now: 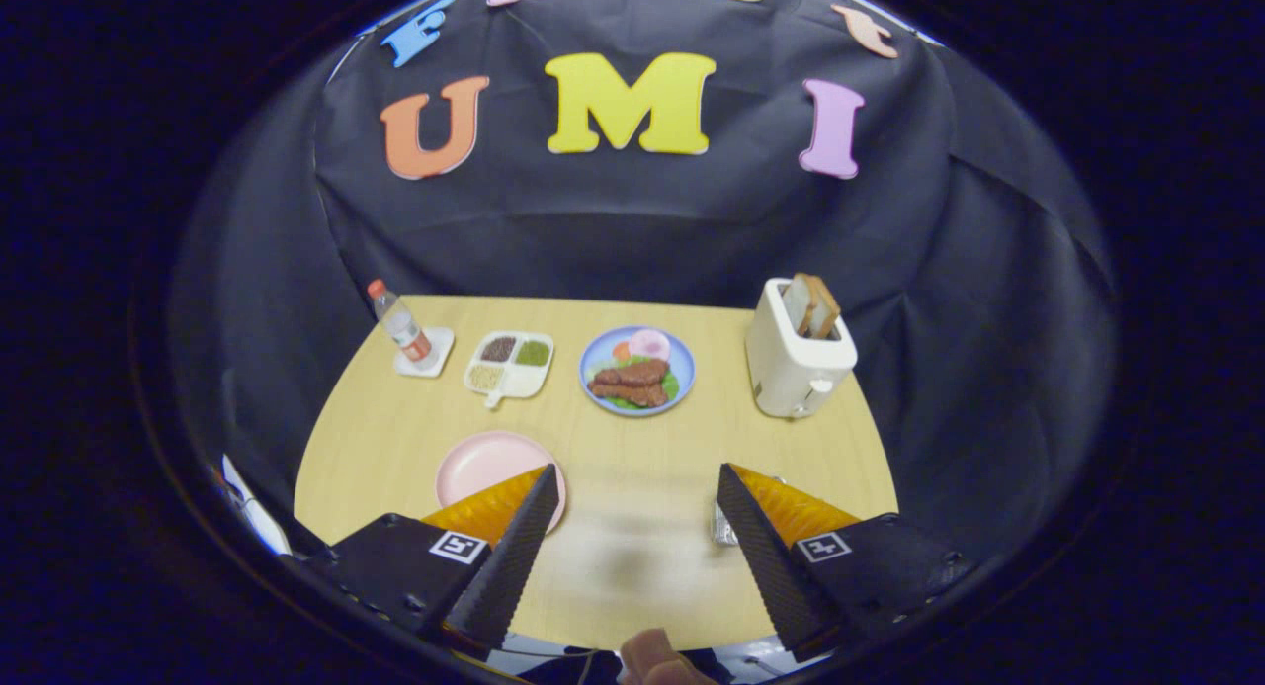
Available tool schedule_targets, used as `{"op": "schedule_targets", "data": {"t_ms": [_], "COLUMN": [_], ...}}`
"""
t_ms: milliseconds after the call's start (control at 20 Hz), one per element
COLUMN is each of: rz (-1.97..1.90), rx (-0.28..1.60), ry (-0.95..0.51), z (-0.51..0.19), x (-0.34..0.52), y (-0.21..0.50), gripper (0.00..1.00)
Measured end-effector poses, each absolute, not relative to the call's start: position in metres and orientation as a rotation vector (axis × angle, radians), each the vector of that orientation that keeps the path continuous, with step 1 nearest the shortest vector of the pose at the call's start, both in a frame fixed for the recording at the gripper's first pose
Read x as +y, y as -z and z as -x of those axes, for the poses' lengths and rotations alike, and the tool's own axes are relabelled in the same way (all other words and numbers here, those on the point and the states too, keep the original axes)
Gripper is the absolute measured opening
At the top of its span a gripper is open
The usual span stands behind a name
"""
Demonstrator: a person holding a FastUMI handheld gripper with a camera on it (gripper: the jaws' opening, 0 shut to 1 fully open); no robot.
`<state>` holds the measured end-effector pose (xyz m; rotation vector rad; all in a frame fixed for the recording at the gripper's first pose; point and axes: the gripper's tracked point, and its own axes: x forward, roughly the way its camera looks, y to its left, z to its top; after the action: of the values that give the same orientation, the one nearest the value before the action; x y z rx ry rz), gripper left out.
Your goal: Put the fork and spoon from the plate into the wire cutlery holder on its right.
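Tongs (632,487) hang open and empty above the table (632,448). Behind the left finger lies a plate (484,465); a holder (724,527) peeks beside the right.

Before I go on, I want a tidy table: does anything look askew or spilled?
Nothing looks spilled or damaged. The bottle leans on its coaster, likely from the fisheye lens. The pink plate shows no fork or spoon on its visible part. The tongs are open over bare table, holding nothing.
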<state>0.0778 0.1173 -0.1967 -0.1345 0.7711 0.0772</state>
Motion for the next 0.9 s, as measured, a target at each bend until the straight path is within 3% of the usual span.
{"op": "schedule_targets", "data": {"t_ms": [350, 550, 900], "rz": [0.028, -0.035, 0.0], "rx": [0.295, 0.185, 0.053], "ry": [-0.114, -0.126, -0.074], "z": [-0.058, -0.034, -0.013], "x": [0.162, 0.169, 0.175], "y": [0.082, 0.04, 0.031], "gripper": [0.96, 0.96, 0.96]}}
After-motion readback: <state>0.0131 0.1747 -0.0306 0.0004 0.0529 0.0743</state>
